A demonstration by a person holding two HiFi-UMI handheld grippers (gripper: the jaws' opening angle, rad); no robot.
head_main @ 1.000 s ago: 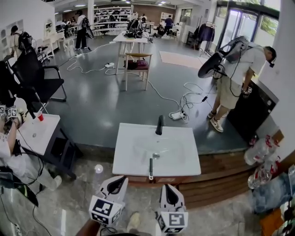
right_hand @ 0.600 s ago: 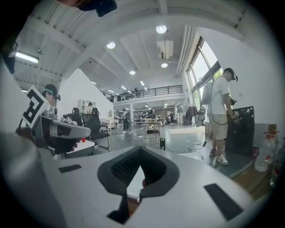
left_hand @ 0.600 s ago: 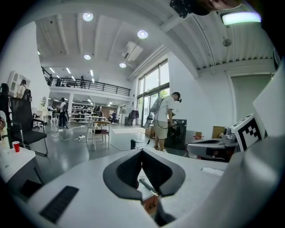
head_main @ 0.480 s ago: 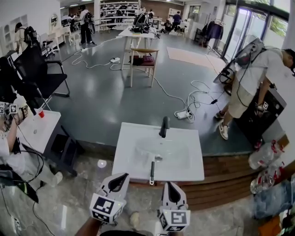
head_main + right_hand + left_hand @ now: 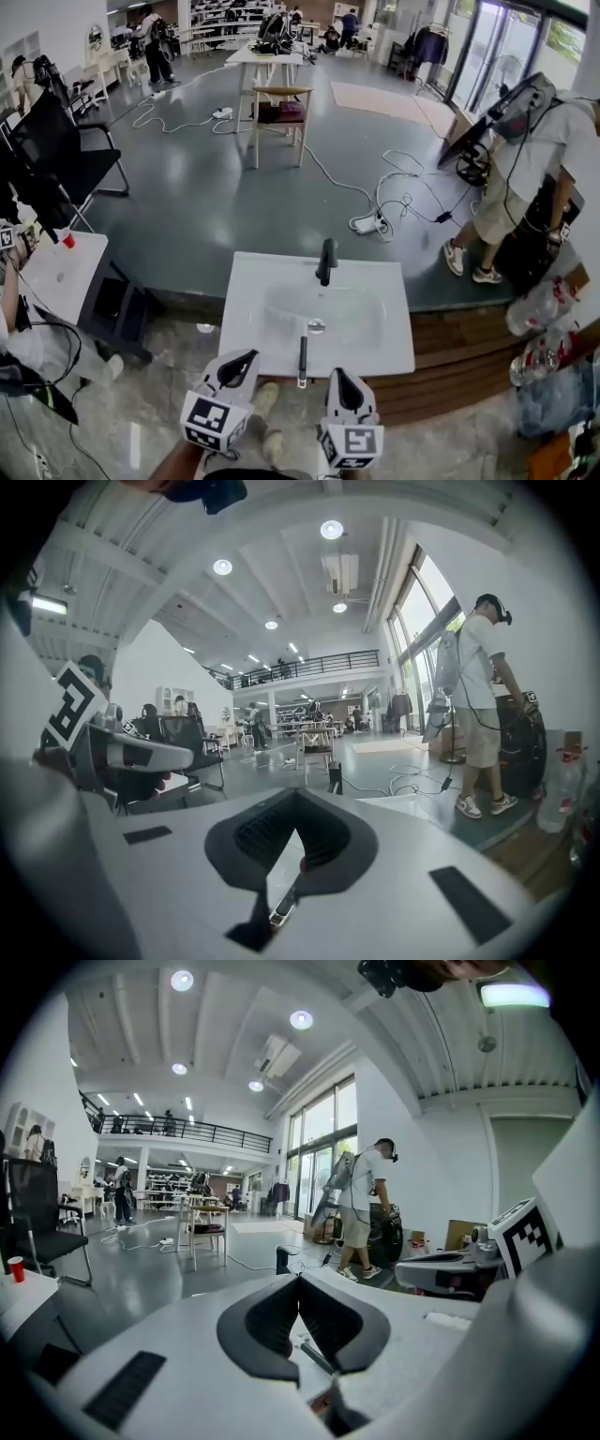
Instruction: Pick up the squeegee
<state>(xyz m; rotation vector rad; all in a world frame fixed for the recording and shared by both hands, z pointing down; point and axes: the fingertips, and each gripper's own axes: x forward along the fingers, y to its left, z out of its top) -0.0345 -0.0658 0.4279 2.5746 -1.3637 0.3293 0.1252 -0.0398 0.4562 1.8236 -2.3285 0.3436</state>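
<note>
White surface: a washbasin top with a shallow bowl, set on a wooden step just ahead of both grippers.
Black tap: upright at the middle of the bowl's far rim.
Squeegee: a slim dark thing lying on the near edge of the surface, pointing lengthwise toward the tap, its near end at the front rim; neither gripper touches it.
Left hand-held gripper: clenched, pad tips pressed together with nothing between them; it hovers near the surface's front rim, to the left of the squeegee and apart from it.
Right hand-held gripper: clenched and empty as well; it hangs just right of the squeegee's near end, apart from it.
Gap under the closed tips: each gripper view shows a thin dark bar there, probably the squeegee, though it is too dim to be sure.
Grey floor: glossy, with pale cables trailing across it.
Person: stands at the right, bent over a black cabinet.
Red cup: on a small white table at the far left.
</note>
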